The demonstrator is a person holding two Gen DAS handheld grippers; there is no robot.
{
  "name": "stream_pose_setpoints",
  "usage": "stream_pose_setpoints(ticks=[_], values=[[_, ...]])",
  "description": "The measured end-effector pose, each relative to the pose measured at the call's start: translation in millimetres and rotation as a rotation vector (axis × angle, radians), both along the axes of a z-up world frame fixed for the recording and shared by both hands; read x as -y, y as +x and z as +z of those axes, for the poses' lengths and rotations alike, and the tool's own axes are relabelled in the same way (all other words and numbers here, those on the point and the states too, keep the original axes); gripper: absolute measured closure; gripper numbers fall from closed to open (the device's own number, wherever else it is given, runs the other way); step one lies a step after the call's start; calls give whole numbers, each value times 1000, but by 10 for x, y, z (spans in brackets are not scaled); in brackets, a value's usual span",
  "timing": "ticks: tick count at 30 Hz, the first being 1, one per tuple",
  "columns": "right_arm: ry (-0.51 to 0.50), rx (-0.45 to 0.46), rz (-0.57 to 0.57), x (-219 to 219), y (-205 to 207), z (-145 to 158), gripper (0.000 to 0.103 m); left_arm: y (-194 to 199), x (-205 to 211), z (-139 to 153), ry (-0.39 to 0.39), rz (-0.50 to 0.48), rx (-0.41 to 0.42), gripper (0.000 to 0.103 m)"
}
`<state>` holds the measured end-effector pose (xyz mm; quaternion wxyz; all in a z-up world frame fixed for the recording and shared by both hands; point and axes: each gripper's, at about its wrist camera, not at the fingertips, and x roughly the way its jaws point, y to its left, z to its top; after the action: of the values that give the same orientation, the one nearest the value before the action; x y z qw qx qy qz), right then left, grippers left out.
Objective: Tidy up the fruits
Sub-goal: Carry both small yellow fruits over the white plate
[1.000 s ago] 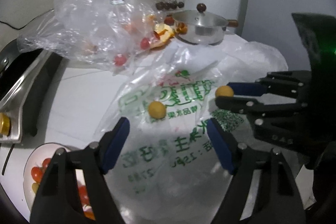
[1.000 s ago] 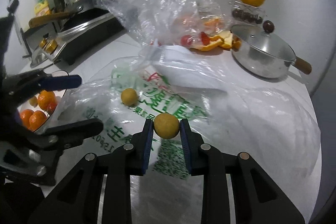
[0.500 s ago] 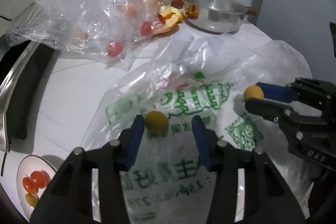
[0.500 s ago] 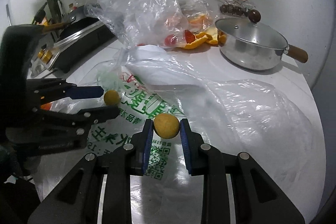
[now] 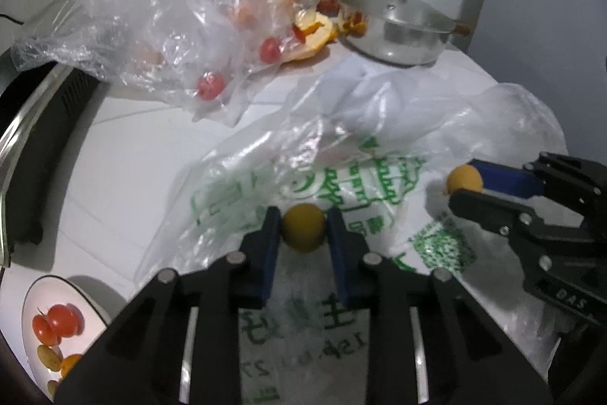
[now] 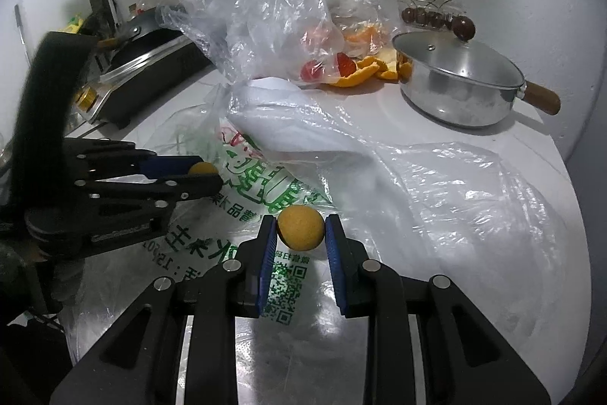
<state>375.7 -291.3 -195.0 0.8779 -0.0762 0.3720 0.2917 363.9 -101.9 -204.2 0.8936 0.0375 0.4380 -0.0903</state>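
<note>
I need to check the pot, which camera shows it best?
The right wrist view: the pot shows whole, with lid, knob and wooden handle, nearer and sharper. In the left wrist view the pot sits farther back and blurrier, its handle only a stub at its right edge.

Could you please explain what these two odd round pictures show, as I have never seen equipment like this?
No robot is here: a person holds a two-finger tool in each hand, each with a fisheye camera looking along its fingers. One picture comes from the left hand-held gripper, one from the right hand-held gripper. Each is shut on a small yellow fruit, the left fruit and the right fruit. Below lie a printed plastic bag, a clear bag of tomatoes, orange peel, a lidded pot and a plate of fruit.
</note>
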Motion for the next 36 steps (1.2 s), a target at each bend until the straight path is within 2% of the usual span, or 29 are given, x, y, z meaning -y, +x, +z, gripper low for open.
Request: stream_pose_setpoints(ticks=[5, 16, 25, 36], values=[[-12, 26, -11, -36, -127, 90, 75, -138, -38, 72, -31, -14, 18, 77], [-20, 74, -7, -184, -491, 343, 75, -590, -149, 466, -63, -38, 116, 77], [-20, 114, 26, -451, -837, 521, 75, -1064, -499, 632, -88, -5, 167, 77], [-34, 123, 84, -895, -1113, 570, 75, -1480, -1018, 666, -117, 72, 190, 77]])
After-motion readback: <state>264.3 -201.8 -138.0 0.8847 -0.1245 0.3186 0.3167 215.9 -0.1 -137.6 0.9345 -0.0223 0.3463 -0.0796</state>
